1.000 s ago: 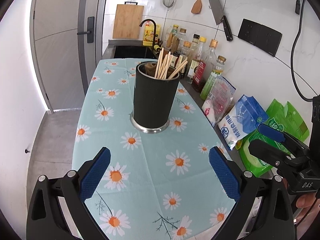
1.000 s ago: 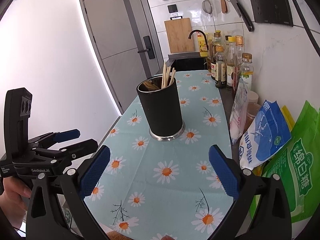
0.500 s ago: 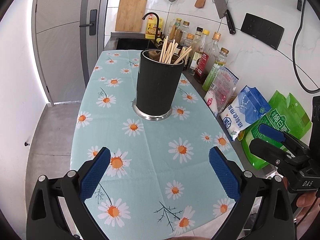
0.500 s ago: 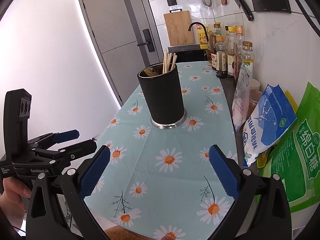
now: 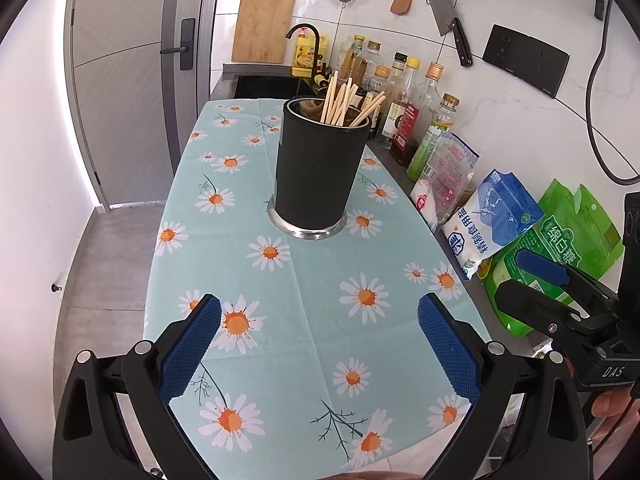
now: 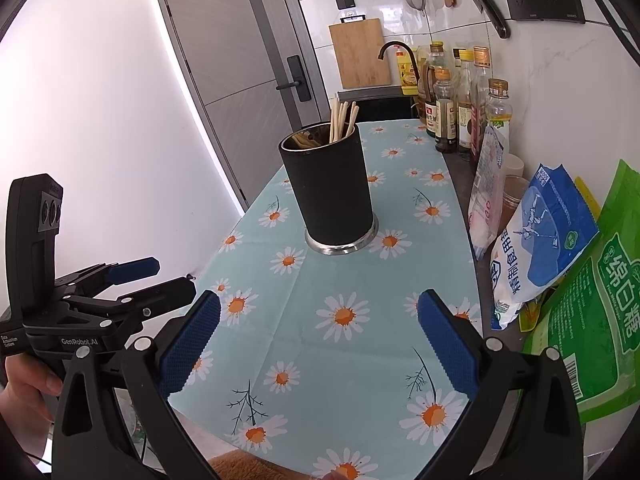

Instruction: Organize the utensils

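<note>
A black cylindrical utensil holder (image 5: 320, 176) with a steel base stands upright on the daisy tablecloth (image 5: 304, 320). Several wooden chopsticks (image 5: 340, 100) stick out of it. The holder also shows in the right wrist view (image 6: 332, 192), with the chopsticks (image 6: 342, 118) in it. My left gripper (image 5: 318, 344) is open and empty, well short of the holder, near the table's front end. My right gripper (image 6: 318, 340) is open and empty, also short of the holder. The right gripper shows at the right in the left wrist view (image 5: 536, 276); the left gripper shows at the left in the right wrist view (image 6: 140, 280).
Bottles (image 5: 404, 112) line the wall on the right. Bags of salt (image 5: 492, 220) and sugar (image 5: 568, 248) lie along the counter's right edge. A sink with a tap (image 5: 304, 40) and a cutting board (image 5: 262, 28) are beyond the table. A knife (image 5: 450, 20) hangs on the wall.
Both grippers have drawn back and tilted a little, so the holder sits slightly farther off and higher in each view. Both stay open and empty.
</note>
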{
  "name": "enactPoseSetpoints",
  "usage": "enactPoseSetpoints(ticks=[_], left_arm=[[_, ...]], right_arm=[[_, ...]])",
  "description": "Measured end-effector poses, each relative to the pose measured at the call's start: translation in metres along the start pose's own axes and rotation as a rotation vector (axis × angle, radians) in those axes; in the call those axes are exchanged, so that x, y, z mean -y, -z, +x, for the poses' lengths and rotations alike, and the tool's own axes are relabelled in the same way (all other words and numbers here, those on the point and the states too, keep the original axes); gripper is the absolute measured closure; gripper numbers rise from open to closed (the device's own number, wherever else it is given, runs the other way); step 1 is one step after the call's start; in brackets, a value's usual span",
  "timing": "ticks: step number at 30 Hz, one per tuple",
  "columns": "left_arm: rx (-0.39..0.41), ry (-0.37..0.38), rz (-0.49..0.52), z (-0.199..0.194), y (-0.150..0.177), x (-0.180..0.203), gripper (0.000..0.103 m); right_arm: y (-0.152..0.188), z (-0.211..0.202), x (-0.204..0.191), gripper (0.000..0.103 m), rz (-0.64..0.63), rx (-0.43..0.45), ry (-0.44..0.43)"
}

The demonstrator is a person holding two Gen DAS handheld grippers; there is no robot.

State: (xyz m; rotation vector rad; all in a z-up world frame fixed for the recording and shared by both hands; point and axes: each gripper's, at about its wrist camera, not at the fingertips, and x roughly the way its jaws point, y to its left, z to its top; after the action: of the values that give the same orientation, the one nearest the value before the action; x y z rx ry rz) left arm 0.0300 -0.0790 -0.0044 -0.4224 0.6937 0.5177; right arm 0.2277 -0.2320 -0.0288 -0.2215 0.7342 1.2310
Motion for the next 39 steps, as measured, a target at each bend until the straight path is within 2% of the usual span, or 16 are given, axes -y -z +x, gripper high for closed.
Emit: enactPoseSetpoints(ticks=[39], left_arm=[[0.003, 0.006, 0.001, -0.0020, 0.0006, -0.0022, 0.007]], right_arm=[[-0.0042, -0.0024, -0.0035, 0.005, 0.020, 0.022, 0.006]])
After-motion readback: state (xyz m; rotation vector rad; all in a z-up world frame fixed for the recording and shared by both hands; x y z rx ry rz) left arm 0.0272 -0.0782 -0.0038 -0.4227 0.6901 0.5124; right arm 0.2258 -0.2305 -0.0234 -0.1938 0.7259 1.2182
